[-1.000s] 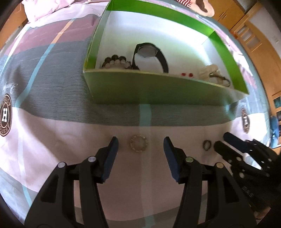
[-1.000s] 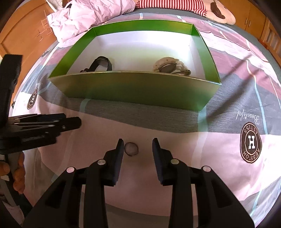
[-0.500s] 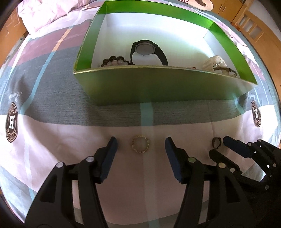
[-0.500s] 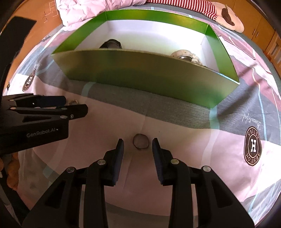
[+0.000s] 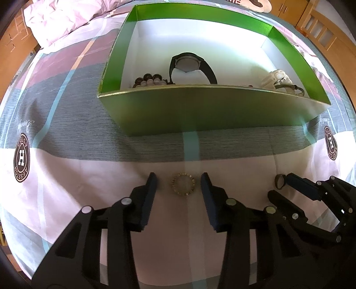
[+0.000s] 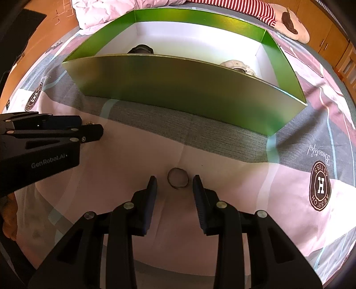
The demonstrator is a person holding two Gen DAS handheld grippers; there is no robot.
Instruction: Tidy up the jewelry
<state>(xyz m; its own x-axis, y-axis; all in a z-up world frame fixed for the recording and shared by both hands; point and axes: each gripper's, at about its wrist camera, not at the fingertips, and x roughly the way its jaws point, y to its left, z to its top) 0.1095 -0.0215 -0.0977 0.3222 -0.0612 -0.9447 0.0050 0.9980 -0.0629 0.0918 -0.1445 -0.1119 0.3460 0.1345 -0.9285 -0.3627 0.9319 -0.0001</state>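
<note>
A small gold beaded ring (image 5: 183,184) lies on the pink bedsheet between the tips of my left gripper (image 5: 179,180). Its jaws are closing and the pads stand clear of the ring on both sides. A thin dark ring (image 6: 177,177) lies just ahead of my right gripper (image 6: 174,180), whose jaws are apart and touch nothing. That dark ring (image 5: 280,181) and the right gripper (image 5: 289,186) also show at the right of the left wrist view. The left gripper (image 6: 89,126) shows at the left of the right wrist view, with a bit of the gold ring (image 6: 90,122) beside it.
Beyond both rings sits a green box (image 5: 211,109) with a white inside, holding a black watch (image 5: 189,64), a dark bead bracelet (image 5: 149,80) and a pale watch (image 5: 278,79). A crumpled pink quilt (image 5: 55,20) and wooden cabinets (image 5: 327,33) lie behind it.
The left gripper's jaws have narrowed around the gold ring. The right gripper has shifted so the dark ring sits centred just ahead of its tips. The green box looks nearer in the right view.
</note>
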